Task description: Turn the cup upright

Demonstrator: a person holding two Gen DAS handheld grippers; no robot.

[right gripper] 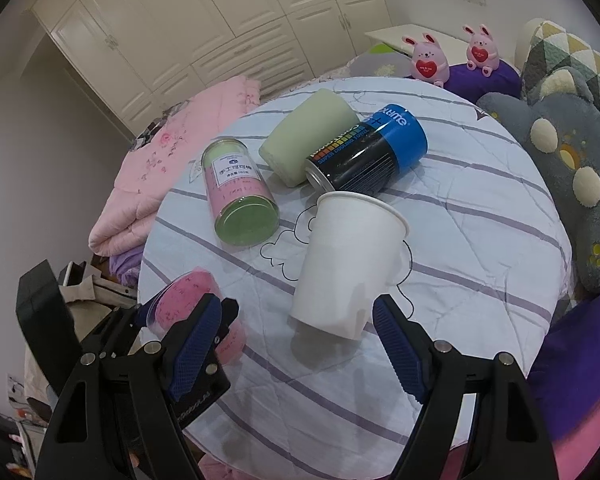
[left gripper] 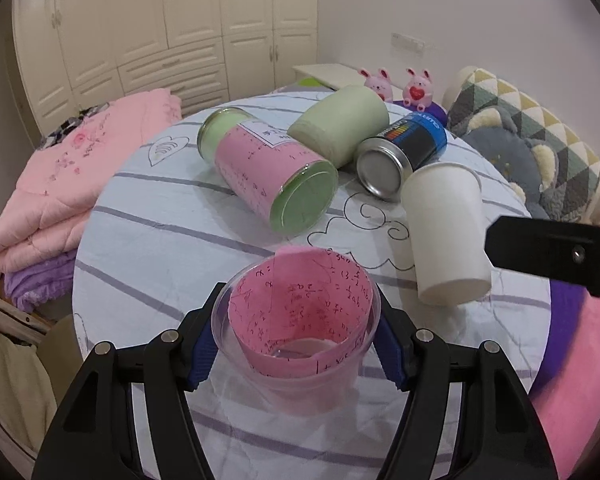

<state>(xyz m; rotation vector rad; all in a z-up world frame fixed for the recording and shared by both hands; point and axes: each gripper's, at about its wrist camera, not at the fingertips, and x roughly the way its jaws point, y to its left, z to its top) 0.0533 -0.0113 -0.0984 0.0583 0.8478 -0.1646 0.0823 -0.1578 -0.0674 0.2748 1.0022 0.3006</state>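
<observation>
My left gripper (left gripper: pixel 296 344) is shut on a clear plastic cup lined with pink paper (left gripper: pixel 296 332); the cup stands upright, mouth up, on the round table near its front edge. It also shows at lower left in the right wrist view (right gripper: pixel 188 300). My right gripper (right gripper: pixel 300 340) is open around the base of a white paper cup (right gripper: pixel 348 260) that lies tilted, its mouth toward the far side. The white cup also shows in the left wrist view (left gripper: pixel 448 236), with a right finger (left gripper: pixel 552 252) beside it.
The round table (left gripper: pixel 160 240) has a white, purple-striped cloth. On it lie a pink-labelled green jar (left gripper: pixel 268 168), a pale green cup (left gripper: pixel 340 124) and a blue-black can (left gripper: pixel 404 152). A pink quilt (left gripper: pixel 72 184), plush rabbits (right gripper: pixel 428 60) and grey cushions (right gripper: pixel 572 168) surround it.
</observation>
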